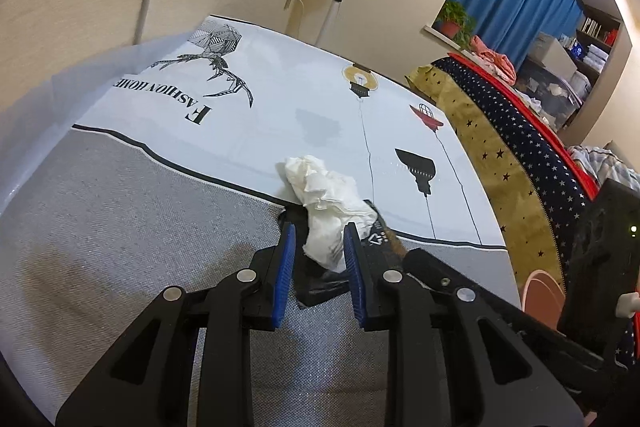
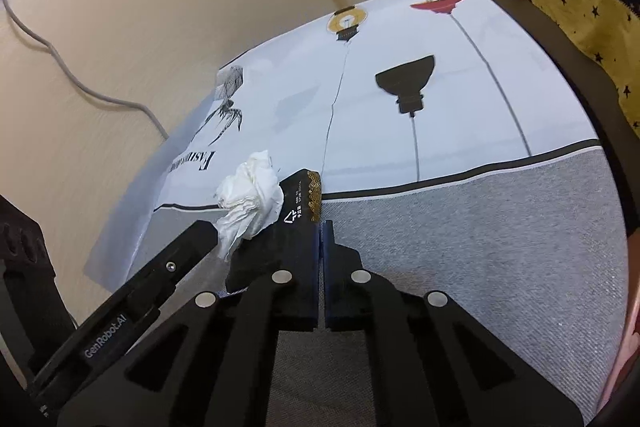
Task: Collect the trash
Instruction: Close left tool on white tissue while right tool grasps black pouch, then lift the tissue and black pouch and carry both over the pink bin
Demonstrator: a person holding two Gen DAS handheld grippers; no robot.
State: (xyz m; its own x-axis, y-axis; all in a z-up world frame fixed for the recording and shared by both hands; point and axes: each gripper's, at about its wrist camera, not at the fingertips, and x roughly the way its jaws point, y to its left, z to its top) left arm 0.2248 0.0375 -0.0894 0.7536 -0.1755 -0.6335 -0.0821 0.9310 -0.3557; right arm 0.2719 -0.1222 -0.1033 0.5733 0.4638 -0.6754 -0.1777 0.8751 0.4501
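The left gripper (image 1: 319,227) stands partly open with the crumpled white tissue (image 1: 328,203) between its blue pads, though whether the pads press it is hard to tell. Just right of it, the right gripper (image 2: 322,227) has its jaws together on the edge of a black wrapper (image 2: 300,203) with a gold border. The wrapper lies partly hidden under tissue and fingers on the printed tablecloth (image 1: 160,187).
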